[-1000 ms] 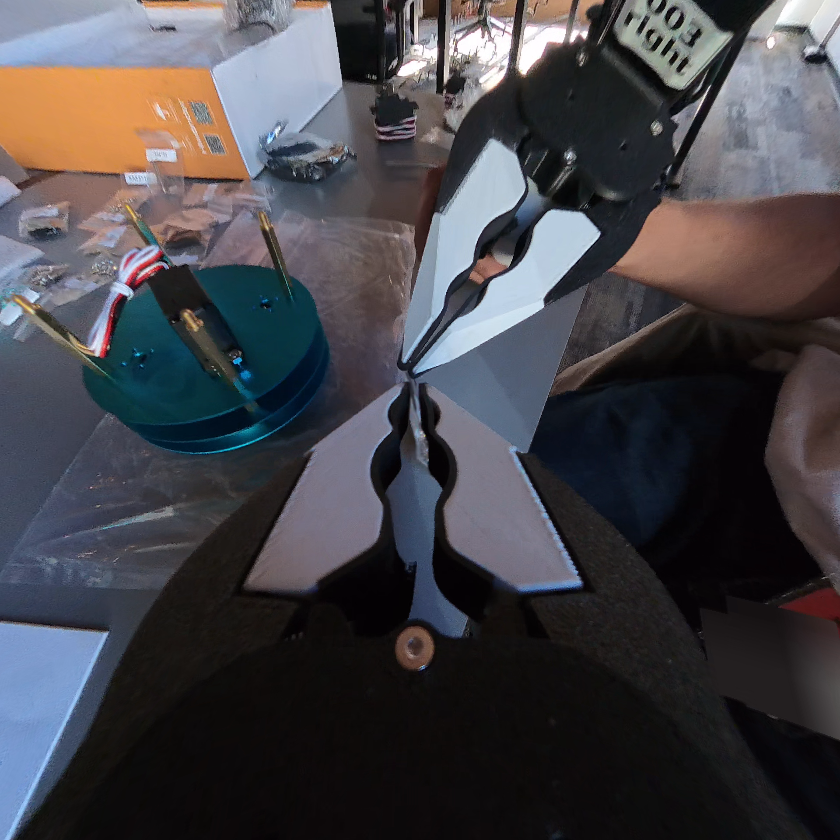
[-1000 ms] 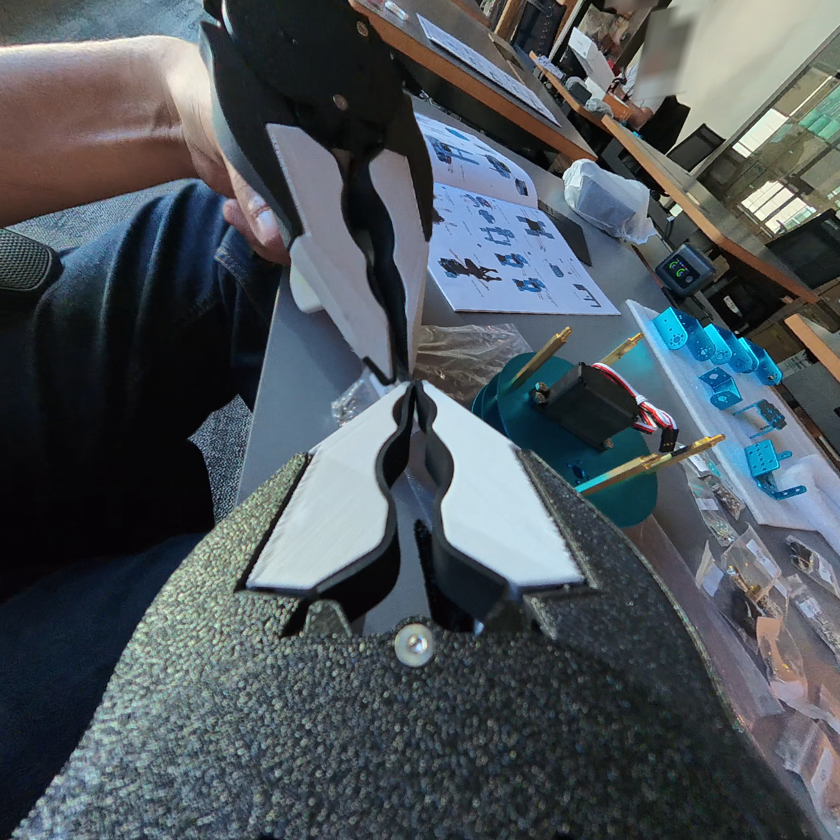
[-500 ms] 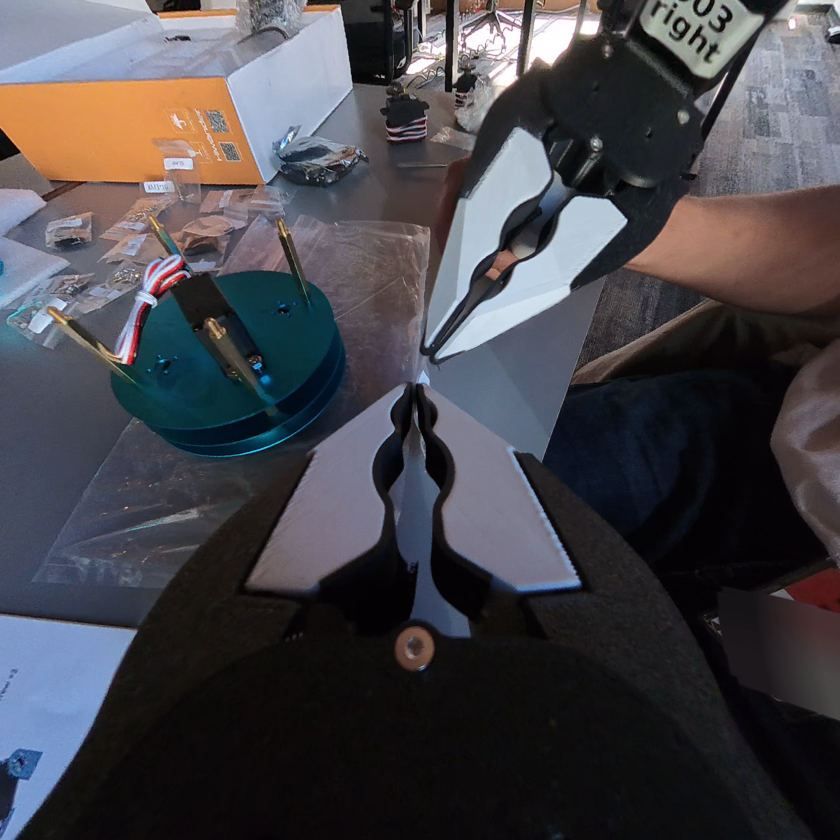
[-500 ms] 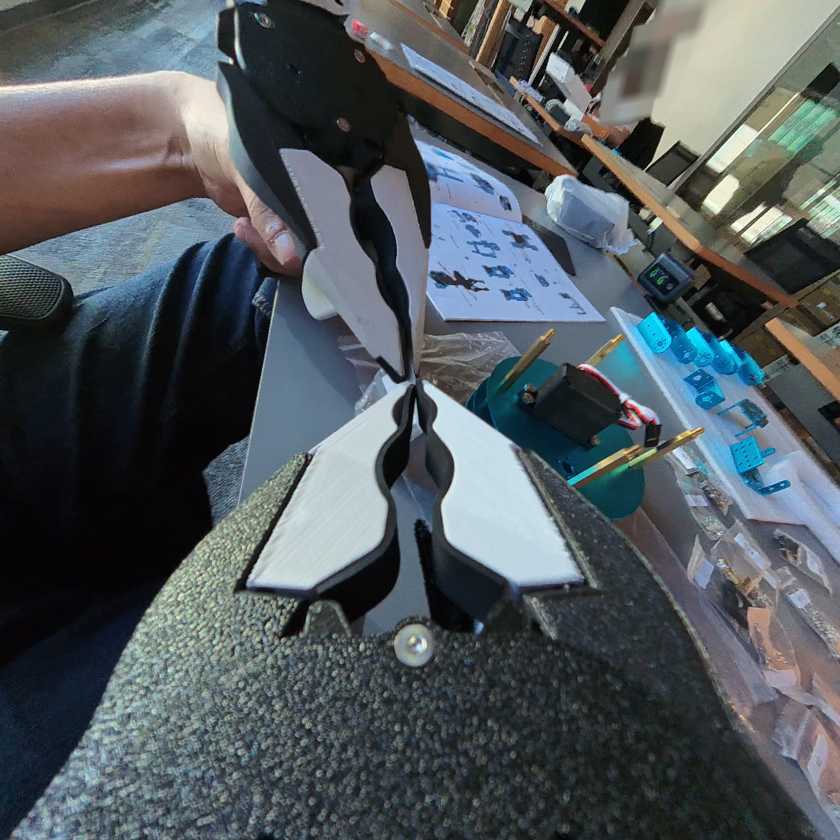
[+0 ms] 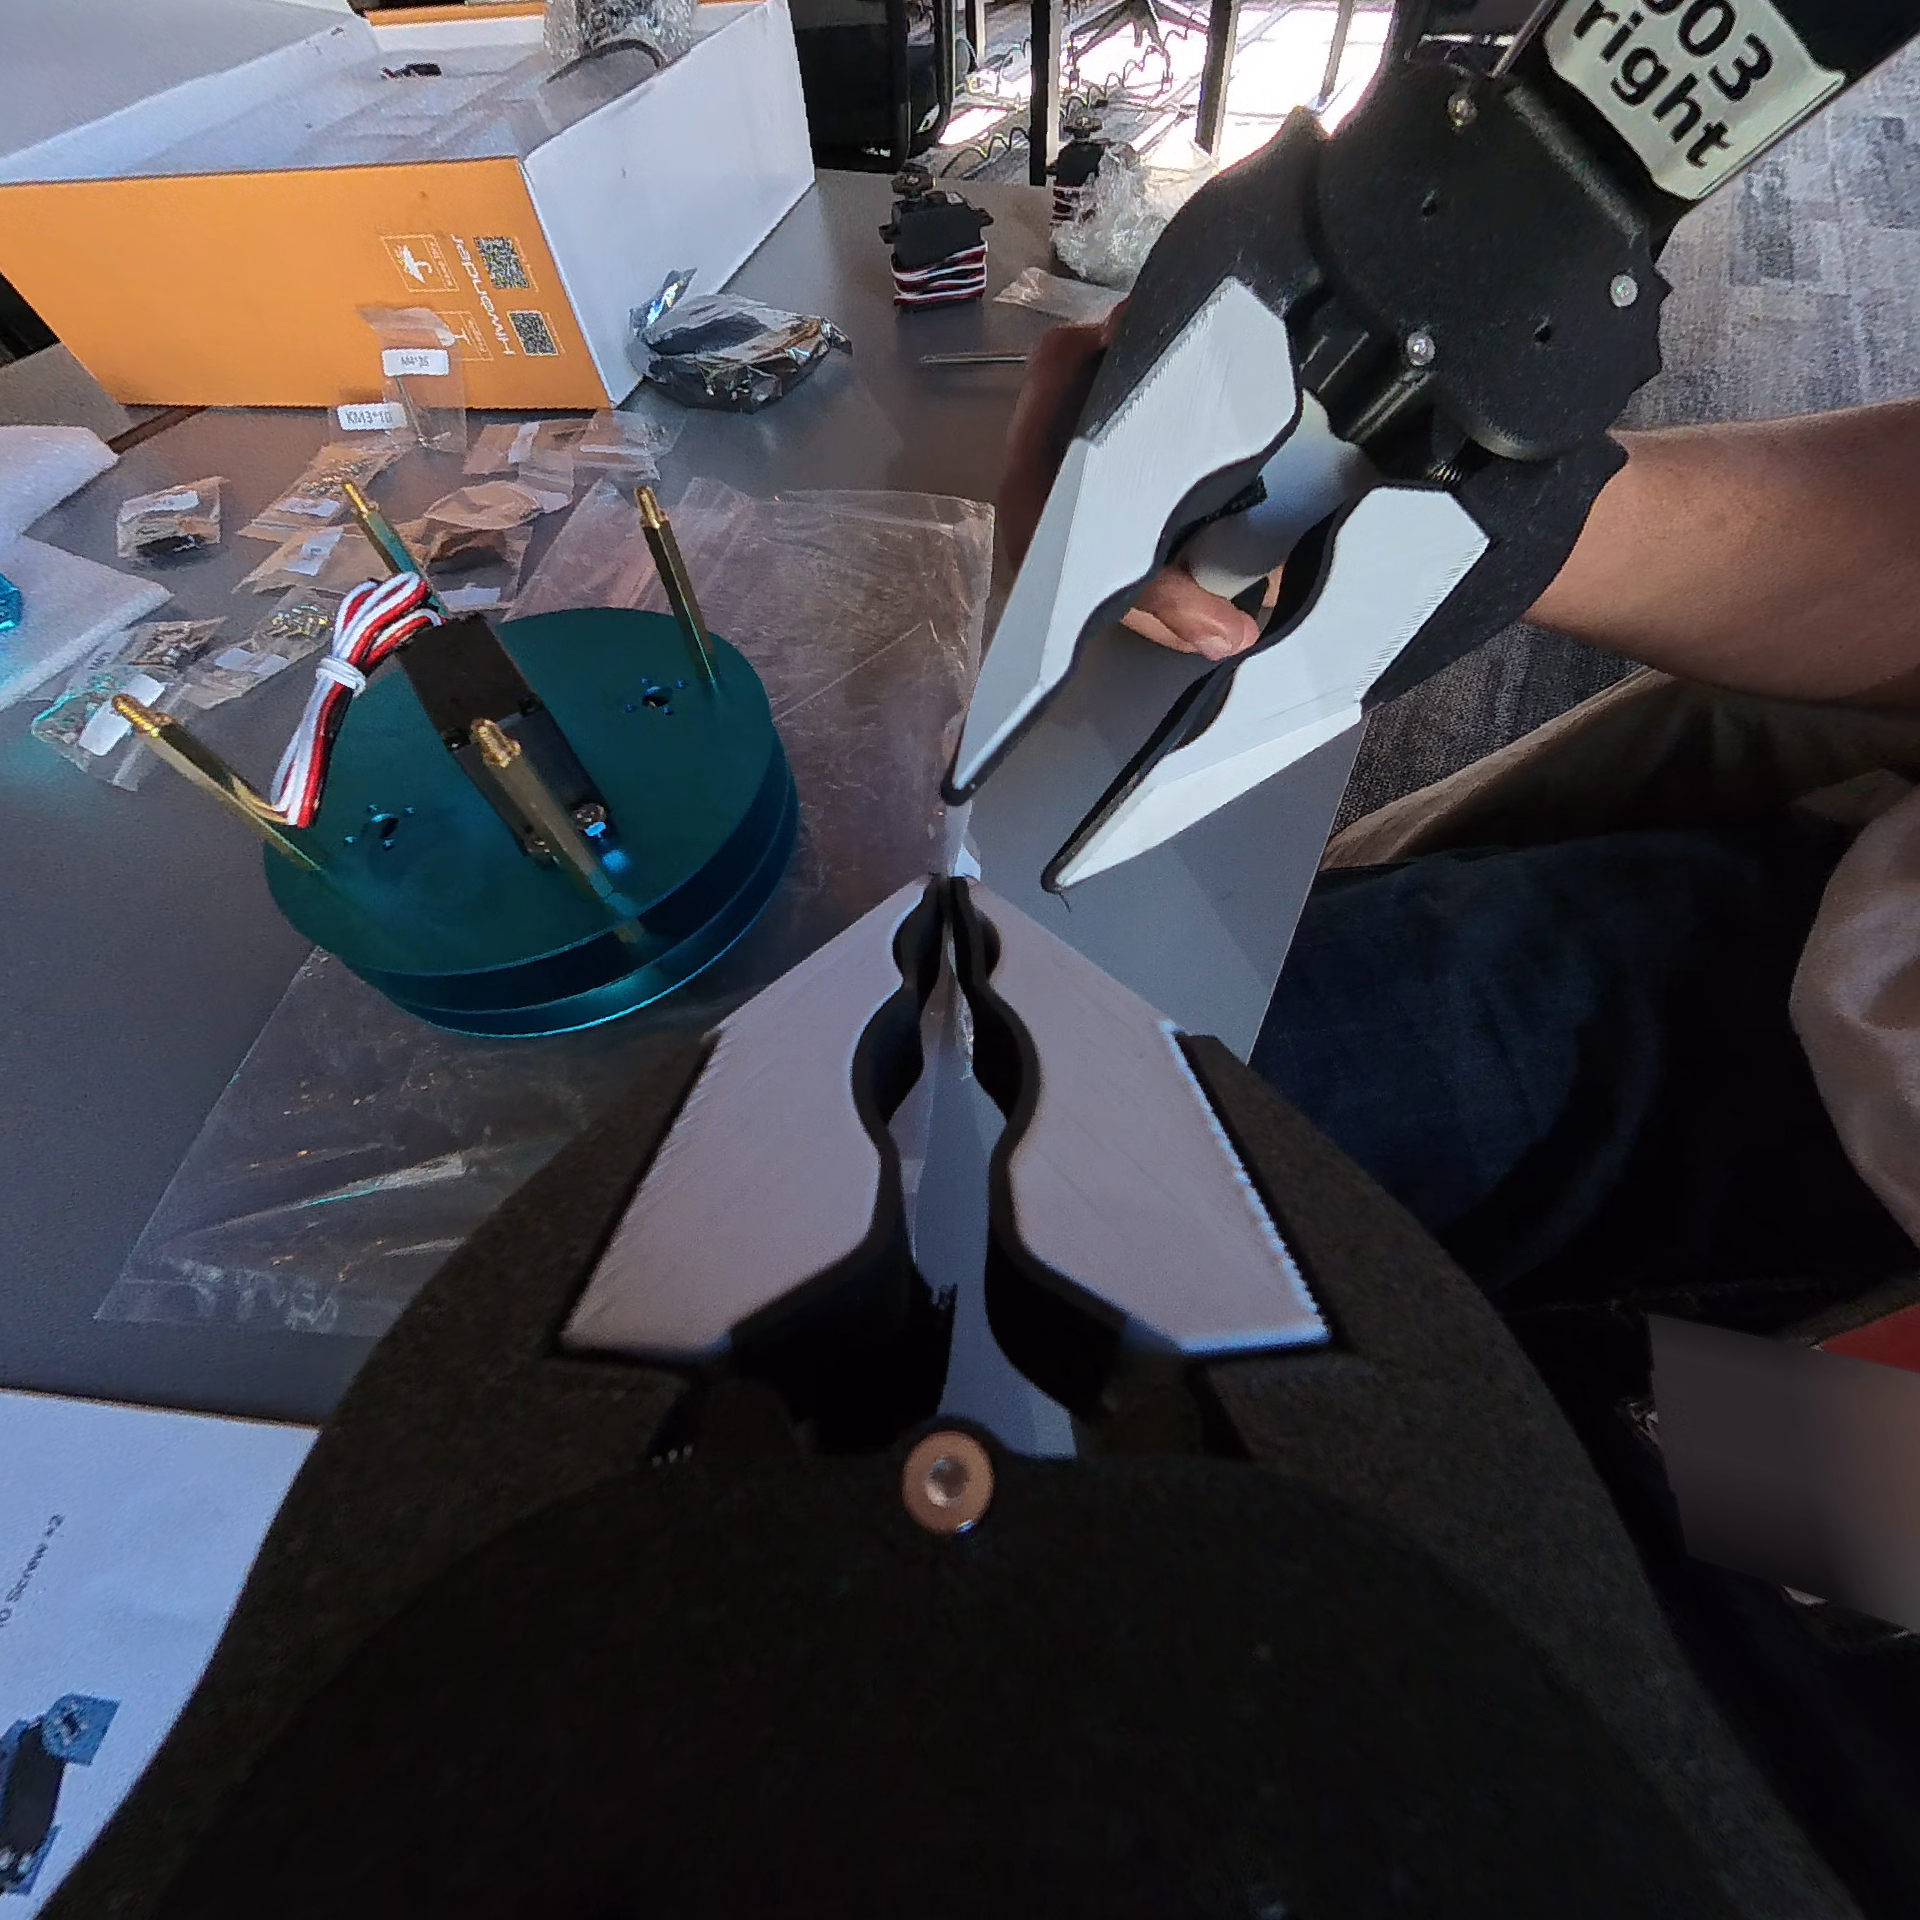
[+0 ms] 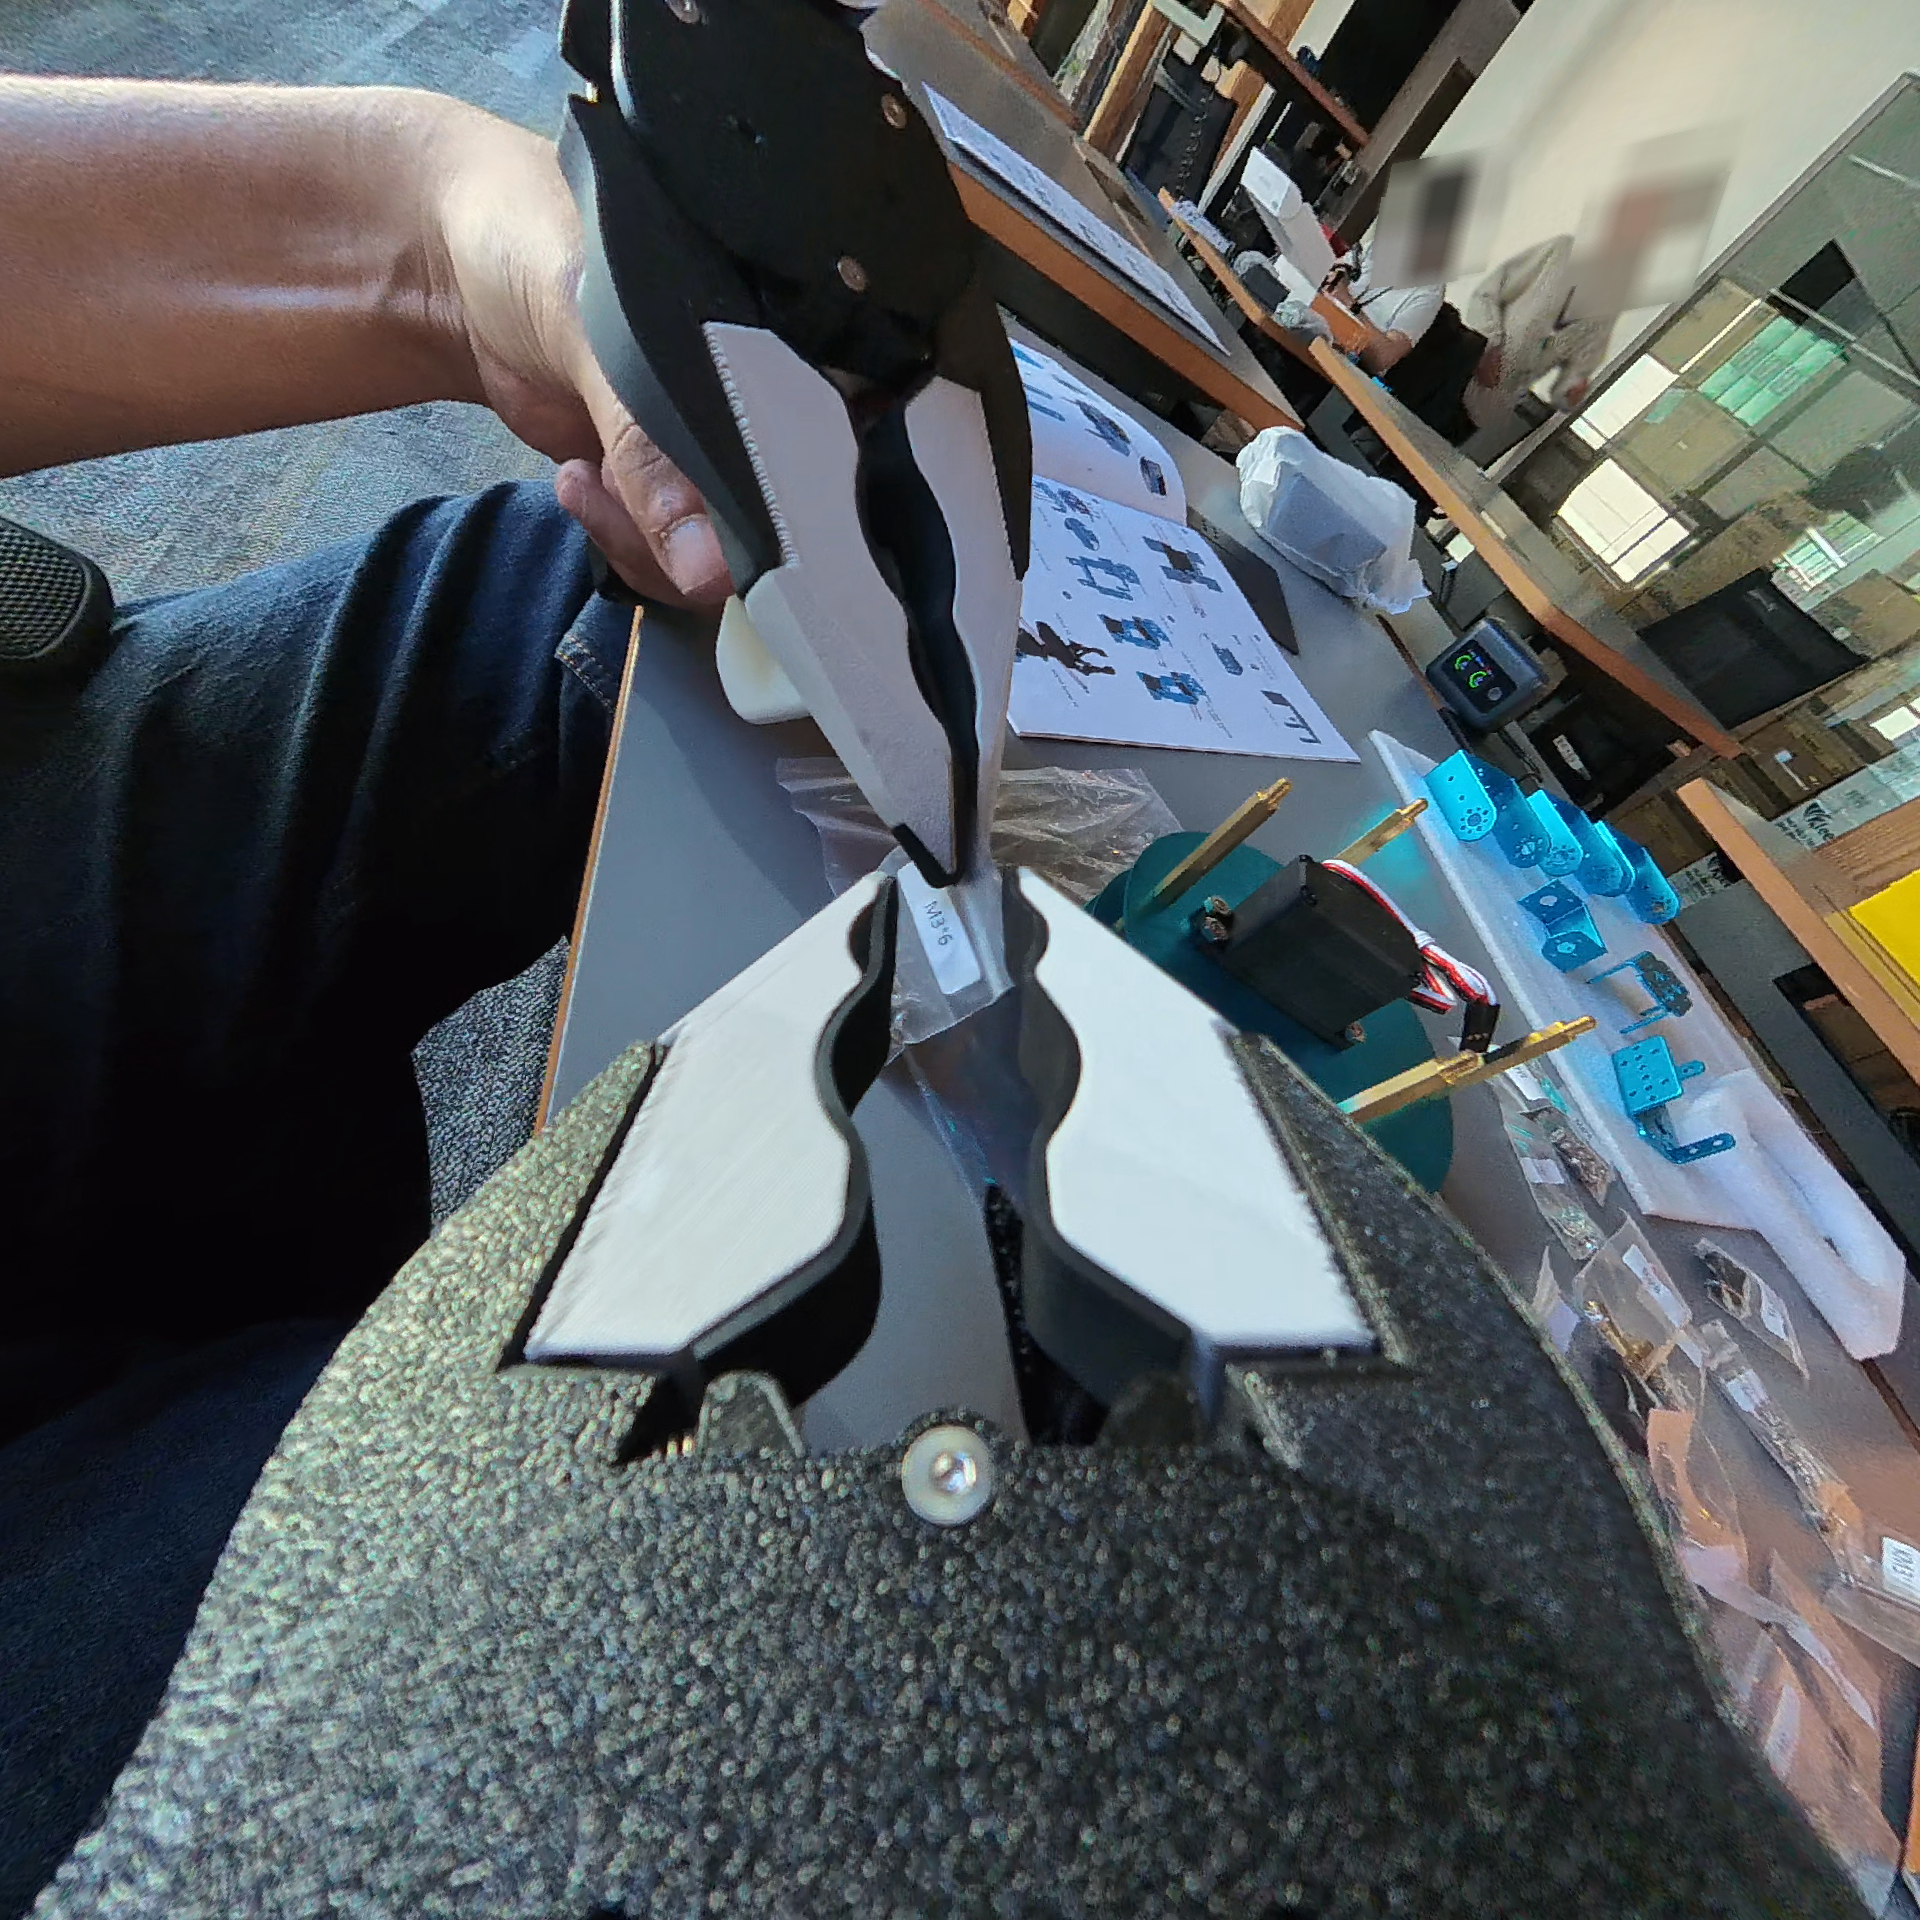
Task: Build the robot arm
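Note:
My left gripper is shut on a small clear bag with a white label, pinching its top edge. It hangs over the near edge of the grey table. My right gripper is open, its fingertips on either side of the bag without gripping it. In the left wrist view the right gripper points down at my left tips. In the right wrist view the left gripper comes down from above. A teal round base with brass standoffs and a black servo stands just beyond.
A clear plastic sheet lies under the base. An orange and white box and small parts bags lie behind. An instruction booklet and blue brackets on white foam are nearby. A person's legs are below the table edge. My two grippers' fingertips are within a few centimetres of each other.
My right gripper has opened; it was shut tip to tip against my left gripper. My left gripper stays shut on the small bag. Both views have shifted slightly.

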